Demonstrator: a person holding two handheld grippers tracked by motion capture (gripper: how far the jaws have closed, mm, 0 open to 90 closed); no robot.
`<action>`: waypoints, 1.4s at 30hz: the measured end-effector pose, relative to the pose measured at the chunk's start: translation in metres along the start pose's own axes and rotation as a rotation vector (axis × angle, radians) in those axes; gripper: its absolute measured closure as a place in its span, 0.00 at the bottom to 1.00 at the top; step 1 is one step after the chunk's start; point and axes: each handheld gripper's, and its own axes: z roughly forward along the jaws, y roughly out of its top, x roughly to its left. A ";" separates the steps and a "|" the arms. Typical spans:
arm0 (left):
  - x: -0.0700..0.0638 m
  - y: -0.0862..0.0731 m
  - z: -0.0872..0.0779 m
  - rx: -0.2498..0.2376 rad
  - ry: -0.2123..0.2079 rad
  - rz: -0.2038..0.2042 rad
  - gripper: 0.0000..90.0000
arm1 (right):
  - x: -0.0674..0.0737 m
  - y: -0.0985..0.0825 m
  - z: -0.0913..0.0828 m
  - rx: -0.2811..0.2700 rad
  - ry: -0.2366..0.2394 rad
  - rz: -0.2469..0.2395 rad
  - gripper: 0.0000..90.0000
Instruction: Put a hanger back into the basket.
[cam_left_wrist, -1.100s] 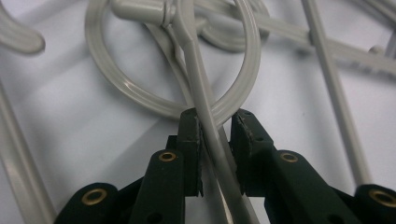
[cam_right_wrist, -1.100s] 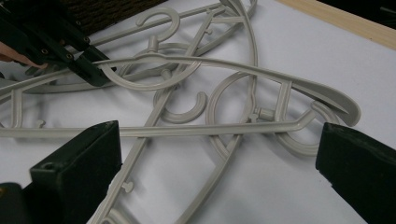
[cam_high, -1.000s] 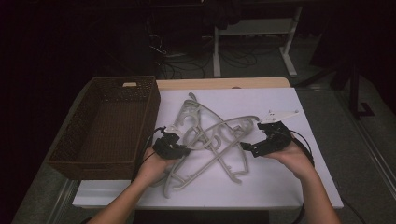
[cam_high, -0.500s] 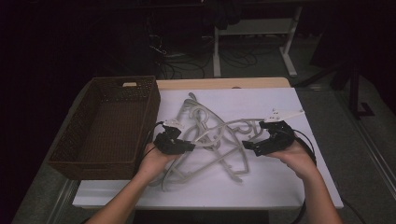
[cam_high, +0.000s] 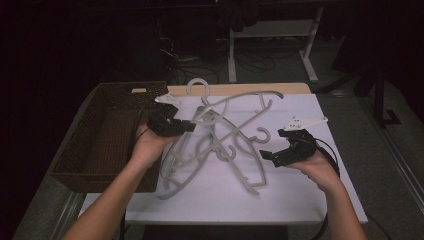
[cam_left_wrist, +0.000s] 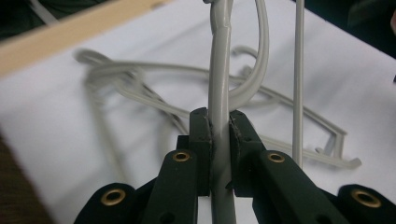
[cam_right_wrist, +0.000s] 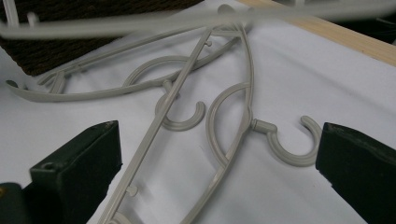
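Several grey plastic hangers (cam_high: 239, 168) lie tangled on the white table (cam_high: 300, 200). My left gripper (cam_high: 186, 127) is shut on the bar of one hanger (cam_high: 235, 97), which is raised above the pile with its hook (cam_high: 197, 87) toward the back. In the left gripper view the jaws of my left gripper (cam_left_wrist: 219, 128) pinch that grey bar (cam_left_wrist: 219, 84). My right gripper (cam_high: 268, 155) hovers open at the right of the pile. In the right gripper view my right gripper (cam_right_wrist: 217, 156) stands wide open over two hanger hooks (cam_right_wrist: 289, 142) lying flat.
A brown wicker basket (cam_high: 75, 145) stands at the table's left edge, right beside my left hand. A wooden strip (cam_high: 295, 89) runs along the table's far edge. Bare white tabletop lies in front of the pile and to its right.
My left gripper has risen and moved back toward the basket, lifting one hanger out of the pile. The right gripper has stayed nearly in place.
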 end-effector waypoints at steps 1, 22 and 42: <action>0.004 0.004 -0.006 -0.006 0.005 0.004 0.91 | 0.000 0.000 0.000 0.000 0.000 0.000 0.00; 0.134 -0.034 -0.131 -0.048 0.213 -0.050 0.91 | 0.000 0.000 0.002 0.007 -0.002 0.005 0.00; 0.188 -0.112 -0.151 0.072 0.356 -0.124 0.91 | 0.001 -0.002 0.009 0.028 0.000 0.011 0.00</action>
